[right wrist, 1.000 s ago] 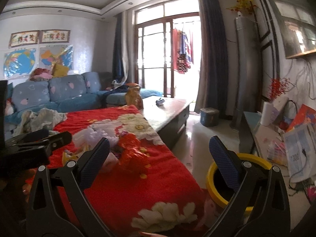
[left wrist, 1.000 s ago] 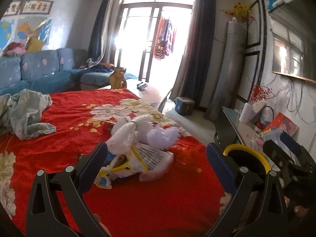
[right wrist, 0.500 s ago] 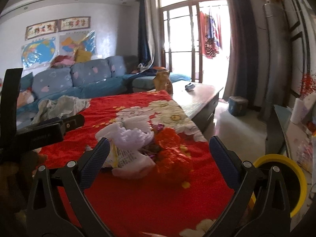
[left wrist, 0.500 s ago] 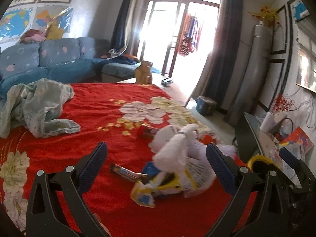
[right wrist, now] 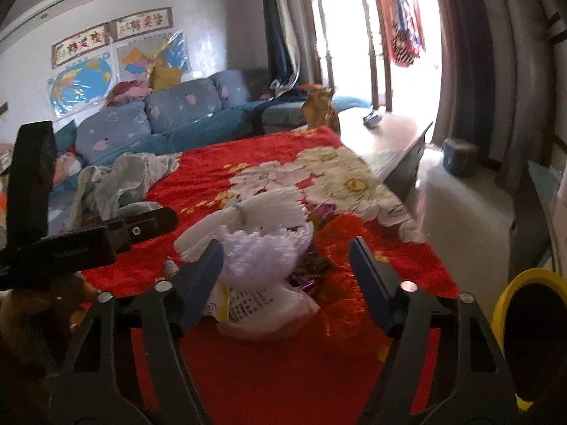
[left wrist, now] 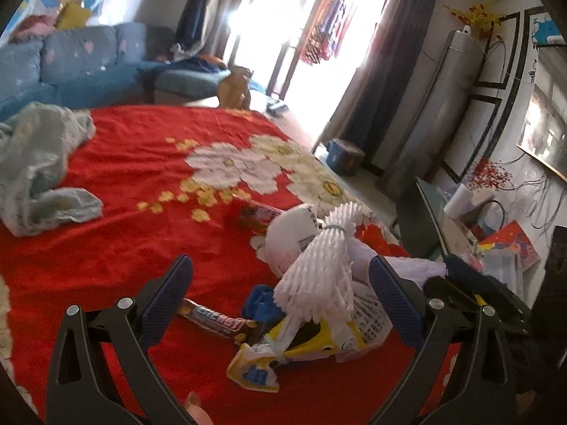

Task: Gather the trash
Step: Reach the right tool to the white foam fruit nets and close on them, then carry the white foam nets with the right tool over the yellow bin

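both grippers have swung from the table edge toward the trash pile [left wrist: 319, 297] on the red floral cloth [left wrist: 141, 177]; the pile now sits right ahead of both sets of fingers. right gripper [right wrist: 287, 276] jaws have just been closing from wide to about half span. the white foam net [right wrist: 262, 255] and the wrappers under it sit in the gap, but we see no pad pressing on anything, so we read it as not yet gripping. left gripper [left wrist: 280, 297] is spread wide and holds nothing; the foam net and a chocolate bar wrapper [left wrist: 216, 320] lie between its fingers, untouched.

step in hand, as we judge it: approach and first grasp on the pile. nothing collected yet.

pile also has a yellow and white plastic bag [left wrist: 312, 340], a blue scrap [left wrist: 260, 301] and a crumpled red wrapper [right wrist: 340, 248]. it lies near the cloth's right edge. yellow-rimmed bin [right wrist: 528, 336] stands on the floor just off that edge, low right in the right wrist view.

pose: both grippers tilt down toward the cloth and converge on the pile from either side, left one showing as a dark bar on the left of the right wrist view.

next move, in our view: push the right gripper a bit deeper so the pads bracket the foam net, finish closing, lift, carry to the bin. foam is springy and loose, so a shallow pinch could slip.
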`<state>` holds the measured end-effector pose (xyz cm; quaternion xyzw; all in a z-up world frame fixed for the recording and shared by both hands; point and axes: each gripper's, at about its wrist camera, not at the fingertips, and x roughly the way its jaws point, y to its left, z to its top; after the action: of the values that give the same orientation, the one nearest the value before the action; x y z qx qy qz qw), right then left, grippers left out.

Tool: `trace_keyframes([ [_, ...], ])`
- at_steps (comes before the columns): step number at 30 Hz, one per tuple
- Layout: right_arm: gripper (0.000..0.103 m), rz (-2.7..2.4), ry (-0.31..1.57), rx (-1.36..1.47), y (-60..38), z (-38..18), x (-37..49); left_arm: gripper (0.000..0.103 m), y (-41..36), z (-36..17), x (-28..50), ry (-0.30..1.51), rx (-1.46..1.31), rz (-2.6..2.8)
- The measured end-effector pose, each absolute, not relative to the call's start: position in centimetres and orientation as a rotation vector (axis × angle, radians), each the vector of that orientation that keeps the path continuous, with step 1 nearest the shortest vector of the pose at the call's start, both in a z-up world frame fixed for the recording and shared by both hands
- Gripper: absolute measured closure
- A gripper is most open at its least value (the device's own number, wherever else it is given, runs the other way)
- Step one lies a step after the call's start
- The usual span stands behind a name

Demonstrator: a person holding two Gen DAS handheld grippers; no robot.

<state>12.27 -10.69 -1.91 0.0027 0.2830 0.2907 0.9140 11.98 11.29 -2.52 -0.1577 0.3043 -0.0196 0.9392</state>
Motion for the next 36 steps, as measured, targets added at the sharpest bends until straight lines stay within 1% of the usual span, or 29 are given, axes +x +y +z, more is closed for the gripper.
trace_keyframes([
  [1,0.051,0.611,0.592,0.008,-10.6,-2.0,12.5,0.009,11.3,-2.7,12.3,0.633,-0.336,-0.059],
  [2,0.054,0.626,0.602,0.01,-10.6,-2.0,12.6,0.016,11.2,-3.1,12.6,0.645,-0.344,-0.077],
  [3,0.062,0.639,0.609,0.011,-10.5,-2.1,12.7,0.023,11.0,-3.3,12.9,0.656,-0.344,-0.09],
  [4,0.074,0.653,0.62,0.011,-10.5,-2.1,12.7,0.026,10.7,-3.6,13.2,0.667,-0.343,-0.101],
  [6,0.082,0.672,0.635,0.018,-10.5,-2.1,12.8,0.035,10.5,-4.1,13.7,0.686,-0.352,-0.125],
  [7,0.084,0.679,0.637,0.026,-10.6,-2.1,12.7,0.037,10.4,-4.3,13.8,0.693,-0.355,-0.135],
  [9,0.086,0.686,0.63,0.028,-10.6,-2.1,12.7,0.05,9.8,-4.8,14.0,0.705,-0.35,-0.159],
  [10,0.087,0.688,0.626,0.032,-10.7,-2.0,12.6,0.055,9.8,-4.8,14.1,0.709,-0.348,-0.163],
  [12,0.087,0.691,0.62,0.041,-11.0,-1.9,12.5,0.077,9.4,-4.8,13.9,0.707,-0.338,-0.173],
  [13,0.088,0.692,0.614,0.049,-11.1,-1.7,12.4,0.081,9.4,-4.7,13.8,0.704,-0.332,-0.172],
  [14,0.088,0.694,0.608,0.053,-11.3,-1.5,12.4,0.084,9.3,-4.4,13.6,0.69,-0.323,-0.166],
  [18,0.088,0.699,0.567,0.071,-11.7,-0.4,11.9,0.087,9.7,-2.9,12.6,0.643,-0.318,-0.144],
  [25,0.088,0.704,0.483,0.105,-13.0,1.9,11.2,0.087,10.4,0.2,10.8,0.594,-0.319,-0.104],
  [28,0.089,0.688,0.443,0.114,-13.7,2.7,10.9,0.087,9.8,1.3,9.9,0.577,-0.309,-0.103],
  [36,0.089,0.63,0.382,0.131,-16.3,4.1,10.8,0.087,7.1,2.4,8.8,0.573,-0.274,-0.157],
])
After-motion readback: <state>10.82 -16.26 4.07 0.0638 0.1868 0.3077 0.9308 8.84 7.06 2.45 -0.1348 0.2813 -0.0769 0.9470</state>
